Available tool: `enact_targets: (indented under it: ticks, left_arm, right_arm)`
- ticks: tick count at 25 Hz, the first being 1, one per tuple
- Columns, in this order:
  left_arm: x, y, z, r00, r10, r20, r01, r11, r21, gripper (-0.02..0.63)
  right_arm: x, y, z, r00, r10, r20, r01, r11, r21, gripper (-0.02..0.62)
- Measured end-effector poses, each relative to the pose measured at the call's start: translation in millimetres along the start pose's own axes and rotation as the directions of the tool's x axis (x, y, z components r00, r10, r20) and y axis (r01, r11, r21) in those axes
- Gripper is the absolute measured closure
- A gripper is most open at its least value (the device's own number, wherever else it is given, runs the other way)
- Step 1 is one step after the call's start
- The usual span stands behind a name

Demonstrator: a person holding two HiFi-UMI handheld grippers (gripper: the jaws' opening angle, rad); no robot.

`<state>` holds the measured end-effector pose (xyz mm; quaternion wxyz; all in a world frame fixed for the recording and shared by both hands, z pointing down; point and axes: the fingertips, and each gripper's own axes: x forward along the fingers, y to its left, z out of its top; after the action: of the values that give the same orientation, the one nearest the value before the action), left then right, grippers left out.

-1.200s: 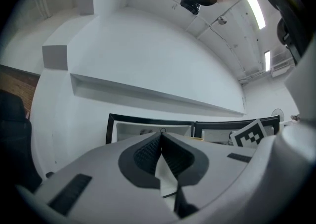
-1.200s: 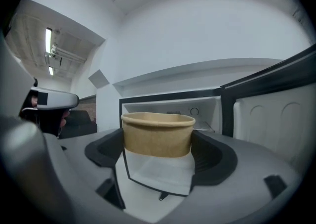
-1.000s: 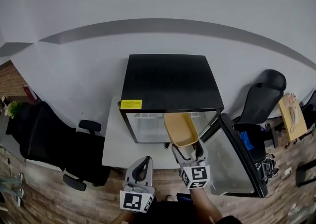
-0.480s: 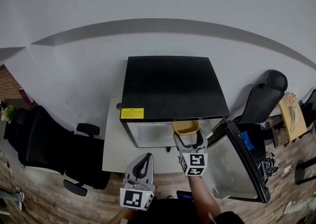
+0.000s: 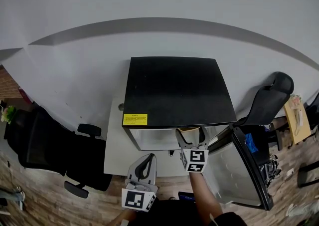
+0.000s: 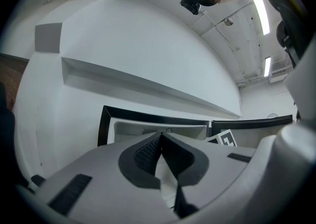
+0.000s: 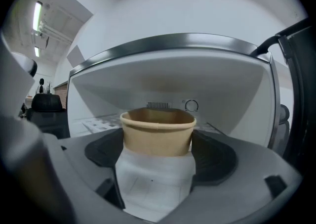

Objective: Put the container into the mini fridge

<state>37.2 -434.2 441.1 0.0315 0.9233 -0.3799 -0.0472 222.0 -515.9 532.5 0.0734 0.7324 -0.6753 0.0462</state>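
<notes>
A tan paper container [image 7: 158, 132] with a white lower half sits upright between the jaws of my right gripper [image 7: 157, 144], which is shut on it. In the head view the right gripper [image 5: 191, 142] holds the container [image 5: 188, 131] at the mouth of the black mini fridge [image 5: 174, 88], its rim just under the fridge's top edge. The white fridge interior [image 7: 163, 87] with a dial fills the right gripper view. The fridge door [image 5: 239, 167] hangs open to the right. My left gripper [image 5: 141, 170] stays low in front of the fridge, jaws shut and empty.
The fridge stands on a white table [image 5: 115, 147]. Black office chairs stand at the left [image 5: 45, 142] and at the right [image 5: 266, 98]. A white wall with a grey band [image 5: 159, 23] runs behind. Wood floor [image 5: 30, 205] lies below.
My right gripper has pushed forward with the container, which went from fully visible in front of the fridge to mostly tucked under the fridge's top edge. The left gripper has barely moved.
</notes>
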Motion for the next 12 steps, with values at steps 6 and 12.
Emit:
enact_targets:
  ticks: [6,12]
  left_arm:
    - [3,8,-1,1.0,0.019,-0.005,-0.019,1.0,-0.002,0.598]
    - [4,9,1,1.0,0.025,-0.006,-0.025,1.0,0.0,0.598]
  right_arm:
    - [13,2,2,1.0,0.004,-0.002,-0.004,1.0,-0.009,0.155]
    - [18,3,4,1.0,-0.007,0.014,0.007,1.0,-0.015,0.155]
